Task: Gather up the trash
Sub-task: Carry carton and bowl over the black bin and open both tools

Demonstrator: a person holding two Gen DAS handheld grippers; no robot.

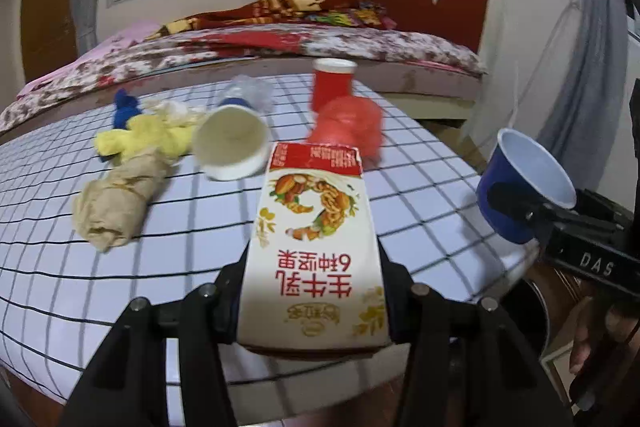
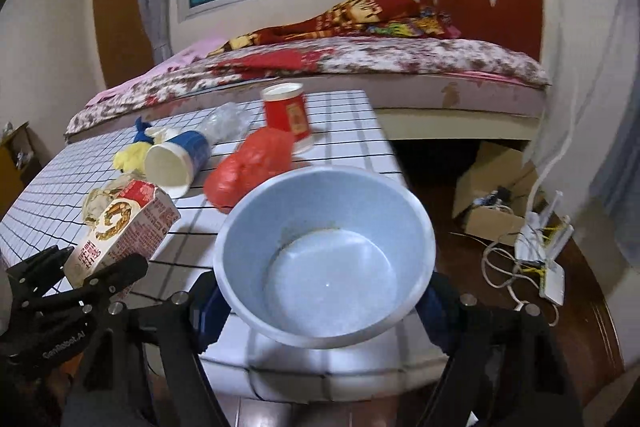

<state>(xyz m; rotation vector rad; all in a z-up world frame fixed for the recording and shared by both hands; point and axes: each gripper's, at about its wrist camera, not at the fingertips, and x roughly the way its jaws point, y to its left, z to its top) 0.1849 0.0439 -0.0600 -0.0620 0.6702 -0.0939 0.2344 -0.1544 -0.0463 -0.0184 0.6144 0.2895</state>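
Two hand-held grippers over a table [image 1: 420, 163] covered in a white, black-gridded cloth, with a bed beyond it. The left gripper [image 1: 314, 279] is clamped narrowly on a milk carton [image 1: 316, 239], its pads pressing the carton's two long sides; the carton is clear of the cloth, above the table's near edge. The right gripper [image 2: 320, 303] is set wide across a blue paper cup [image 2: 324, 259], gripping the cup's outer wall with the mouth facing the camera, just off the table's near right corner. Both pieces of trash are thus lifted, and the step in hand appears to be carrying them away to a bin. A dark round container [image 1: 528, 311], partly hidden below the table's right edge, may be that bin, though this cannot be confirmed. Left on the table: a fallen white cup [image 1: 232, 143], a crumpled brown paper bag [image 1: 116, 203], a yellow cloth [image 1: 148, 139], a red plastic bag [image 1: 348, 127] and a red cup [image 1: 332, 83] at the far side. The next move calls for bringing each item over the container before letting go.
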